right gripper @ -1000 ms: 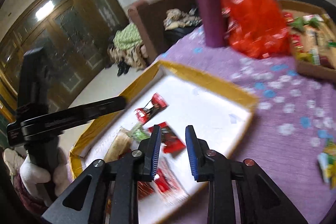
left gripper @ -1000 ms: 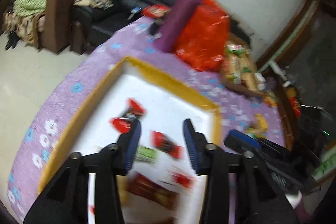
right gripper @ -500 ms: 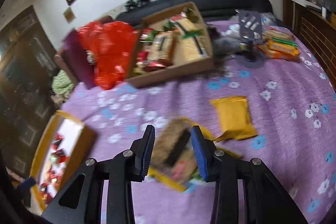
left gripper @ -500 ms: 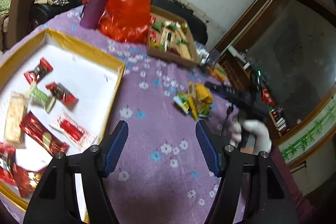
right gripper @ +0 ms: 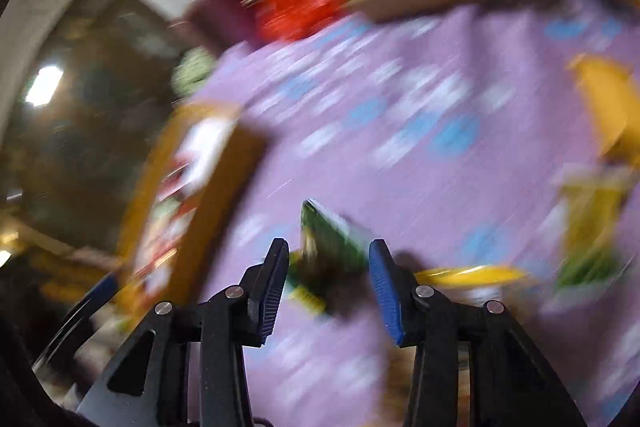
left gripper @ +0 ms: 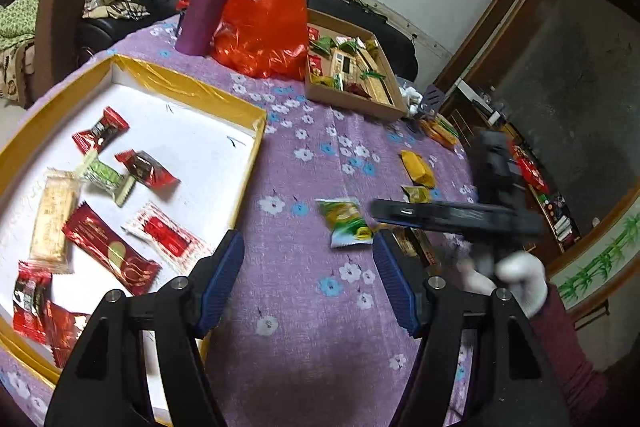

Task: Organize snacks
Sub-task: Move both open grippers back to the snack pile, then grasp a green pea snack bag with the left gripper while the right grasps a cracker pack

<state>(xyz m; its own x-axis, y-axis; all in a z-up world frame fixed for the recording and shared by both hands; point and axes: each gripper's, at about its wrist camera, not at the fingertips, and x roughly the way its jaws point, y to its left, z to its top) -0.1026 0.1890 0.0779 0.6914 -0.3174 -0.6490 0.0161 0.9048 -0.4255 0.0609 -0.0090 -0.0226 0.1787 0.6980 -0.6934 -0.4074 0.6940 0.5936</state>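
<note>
step: pickup approach | green-and-yellow foil snack packet (left gripper: 347, 223) lies on purple flowered tablecloth (left gripper: 304, 307), long axis running away from fingers | right gripper (right gripper: 328, 281) nearer, jaws opening, packet seen between, unpinched (view blurred) | left gripper (left gripper: 308, 283) spread, empty

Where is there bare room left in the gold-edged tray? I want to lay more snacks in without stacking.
The gold-edged tray has bare white floor along its far side, from the far wall to the near-right corner beside the red-and-white packet. The near-left part is crowded: the beige wafer, green candy and red wrappers lie close together there.
</note>
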